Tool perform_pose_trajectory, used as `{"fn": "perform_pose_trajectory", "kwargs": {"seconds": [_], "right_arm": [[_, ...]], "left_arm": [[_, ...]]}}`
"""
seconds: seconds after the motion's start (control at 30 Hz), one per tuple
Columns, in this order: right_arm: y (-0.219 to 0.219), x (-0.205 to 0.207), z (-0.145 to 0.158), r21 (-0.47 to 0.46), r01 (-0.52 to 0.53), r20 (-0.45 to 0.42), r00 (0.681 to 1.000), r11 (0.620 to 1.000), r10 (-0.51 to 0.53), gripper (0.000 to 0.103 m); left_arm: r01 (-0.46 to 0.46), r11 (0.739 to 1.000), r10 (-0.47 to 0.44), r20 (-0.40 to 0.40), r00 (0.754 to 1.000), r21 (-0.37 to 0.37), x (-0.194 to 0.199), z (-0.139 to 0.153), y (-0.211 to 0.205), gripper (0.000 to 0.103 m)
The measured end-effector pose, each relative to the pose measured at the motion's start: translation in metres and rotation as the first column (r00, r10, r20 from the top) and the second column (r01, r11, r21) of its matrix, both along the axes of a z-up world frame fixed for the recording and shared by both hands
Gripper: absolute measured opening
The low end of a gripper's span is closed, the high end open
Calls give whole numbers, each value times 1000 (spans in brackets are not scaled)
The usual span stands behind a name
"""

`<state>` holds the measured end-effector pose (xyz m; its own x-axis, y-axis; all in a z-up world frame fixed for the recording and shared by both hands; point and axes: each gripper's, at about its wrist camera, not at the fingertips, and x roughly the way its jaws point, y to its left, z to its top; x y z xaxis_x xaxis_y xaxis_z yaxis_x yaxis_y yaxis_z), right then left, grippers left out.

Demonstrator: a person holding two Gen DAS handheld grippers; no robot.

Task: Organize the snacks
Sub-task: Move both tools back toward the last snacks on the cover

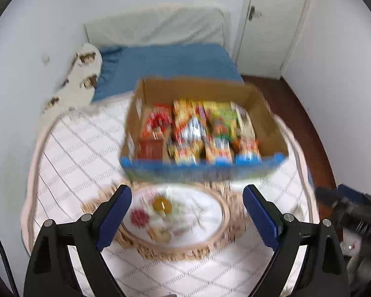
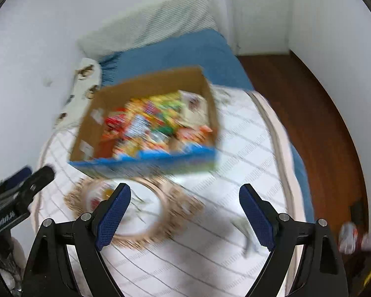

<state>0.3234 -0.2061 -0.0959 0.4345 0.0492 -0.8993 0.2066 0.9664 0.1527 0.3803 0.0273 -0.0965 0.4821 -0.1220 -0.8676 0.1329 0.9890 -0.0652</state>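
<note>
A cardboard box point(image 1: 269, 123) with a blue front edge sits on a white quilted bed and holds several colourful snack packets point(image 1: 197, 131). In front of it lies a white plate point(image 1: 197, 217) with a few small snacks on a woven mat. My left gripper point(image 1: 186, 210) is open and empty, hovering over the plate. In the right wrist view the box point(image 2: 210, 109) and its snack packets point(image 2: 150, 123) are ahead and left, and the plate point(image 2: 148, 205) is at the lower left. My right gripper point(image 2: 184, 210) is open and empty above the quilt. Both views are blurred.
A blue blanket point(image 1: 173, 61) and a white pillow point(image 1: 155, 28) lie behind the box, against the wall. A patterned cushion point(image 1: 81, 79) sits at the left. Wooden floor point(image 2: 309, 113) runs along the bed's right side. The left gripper's body point(image 2: 19, 198) shows at the left edge.
</note>
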Motion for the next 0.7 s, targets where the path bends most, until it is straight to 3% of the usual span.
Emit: {"fn": "perform_pose_trajectory", "kwargs": {"seconds": [0.17,0.33,0.43,0.5,0.53,0.7], "right_arm": [[-53,-20,-56,-43,81,-154,984,996,-86,92],[-73,-20,-129,-56,68,-267,960,996,-81,92],[-75,-13,-163,-50,50,-308,949,998,-63,92],[-73,-8,-177,-49,51,-321,945,998,-64,85],[-72,-7,-181,-54,59,-323,944,997,-73,72],[-50,-5,-177,-80,38,-294,954,996,-61,59]], "left_arm": [[23,999,-18,-132,991,37,-18,-63,-12,92],[30,998,-15,-232,973,63,-31,-115,-20,92],[22,995,2,-251,968,93,-33,-130,-16,92],[12,994,16,-254,967,107,-32,-136,-9,92],[3,993,28,-252,967,119,-30,-138,-4,92],[-74,990,104,-263,959,121,-20,-141,33,92]]}}
